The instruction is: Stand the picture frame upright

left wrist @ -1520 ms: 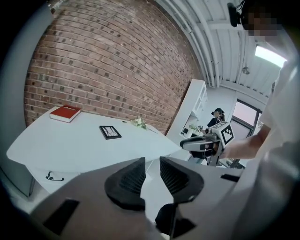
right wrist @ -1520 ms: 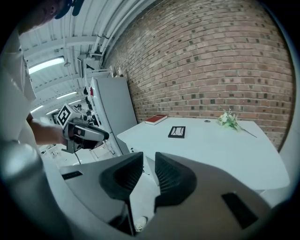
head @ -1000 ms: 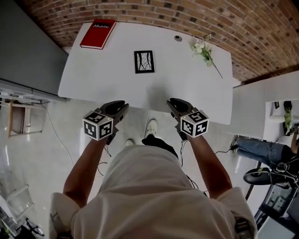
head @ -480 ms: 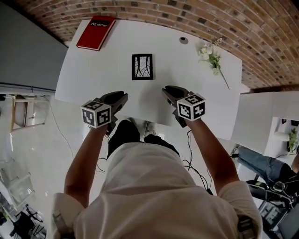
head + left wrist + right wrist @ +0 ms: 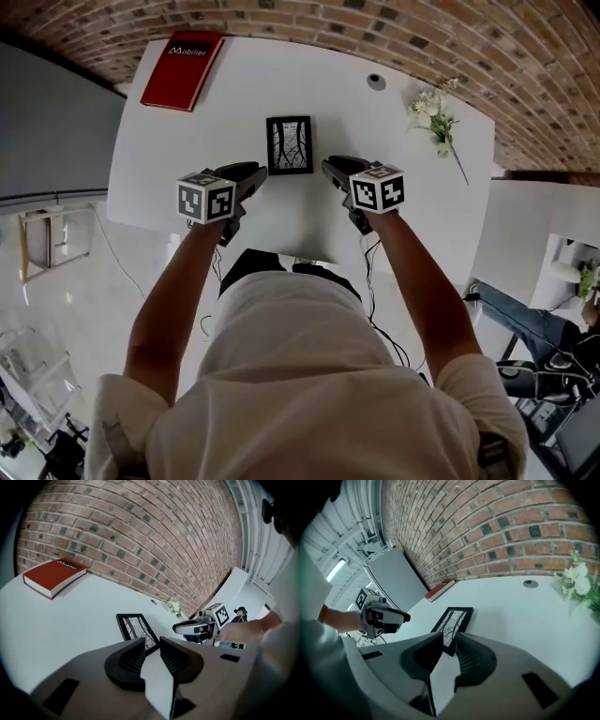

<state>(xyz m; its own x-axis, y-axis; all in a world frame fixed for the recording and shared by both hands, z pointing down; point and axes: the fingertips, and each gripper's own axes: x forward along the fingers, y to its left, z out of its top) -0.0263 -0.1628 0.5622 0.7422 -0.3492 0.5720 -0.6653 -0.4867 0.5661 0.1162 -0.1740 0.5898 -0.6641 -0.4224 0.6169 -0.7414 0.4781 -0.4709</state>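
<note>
A black picture frame [image 5: 289, 144] with a branch print lies flat in the middle of the white table [image 5: 394, 206]. My left gripper [image 5: 257, 172] hovers just off its near left corner, my right gripper [image 5: 329, 167] just off its near right corner. Neither touches it. In the left gripper view the frame [image 5: 136, 629] lies just beyond the left gripper [image 5: 152, 645], whose jaws stand apart with nothing between them. In the right gripper view the frame [image 5: 454, 620] lies past the right gripper [image 5: 449, 645], also open and holding nothing.
A red book [image 5: 182, 56] lies at the table's far left corner. A sprig of white flowers [image 5: 436, 117] lies at the far right, beside a round cable hole [image 5: 376, 82]. A brick wall [image 5: 140, 531] runs behind the table, and a grey cabinet [image 5: 391, 581] stands to the left.
Both grippers have moved forward from the table's near edge and lower over it, to either side of the frame's near end. The frame has not moved.
</note>
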